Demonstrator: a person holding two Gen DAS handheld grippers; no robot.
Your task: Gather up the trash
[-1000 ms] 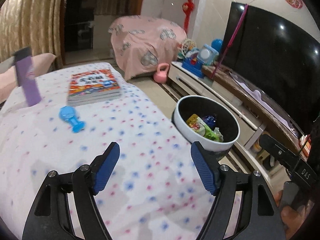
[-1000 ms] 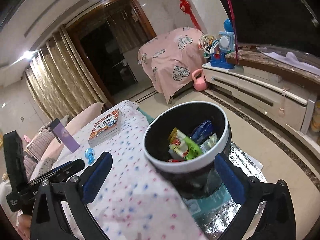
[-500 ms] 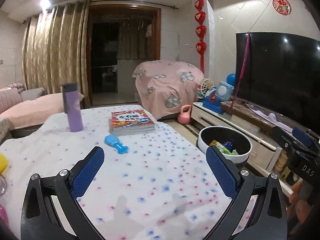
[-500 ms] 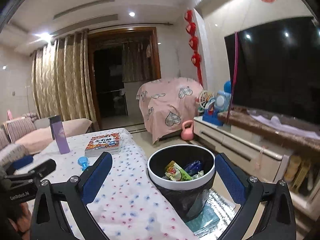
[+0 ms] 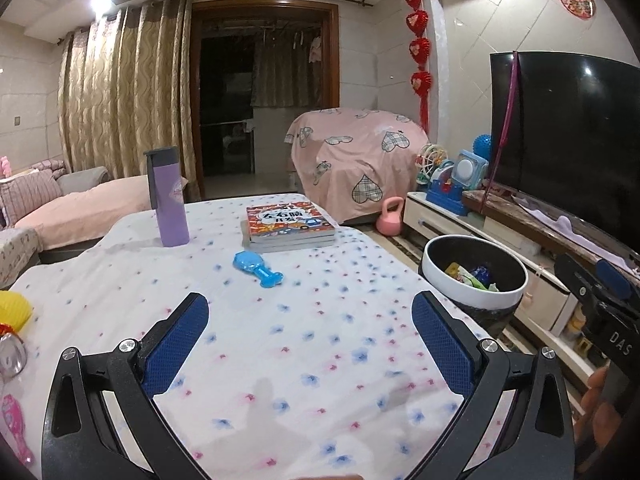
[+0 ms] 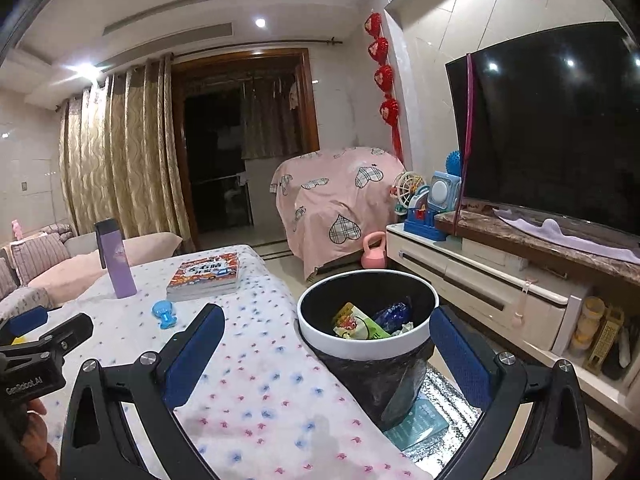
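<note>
A black trash bin with a white rim (image 5: 474,294) (image 6: 366,340) stands on the floor at the table's right edge. It holds wrappers (image 6: 358,326), a green-and-yellow one and a blue one. My left gripper (image 5: 310,340) is open and empty above the table with the spotted cloth (image 5: 280,340). My right gripper (image 6: 326,344) is open and empty, its jaws wide on either side of the bin's near side, above the table edge. The right gripper also shows at the right edge of the left wrist view (image 5: 600,296).
On the table are a purple bottle (image 5: 168,198), a stack of books (image 5: 288,228), a blue toy (image 5: 258,268), and a yellow object (image 5: 14,310) at the left edge. A TV cabinet (image 6: 480,280) with toys and a pink kettlebell (image 6: 374,250) stand to the right.
Both grippers have pulled back and tilted up from the bin and table. The left jaws opened wider. The bin now looks smaller and farther in both views.
</note>
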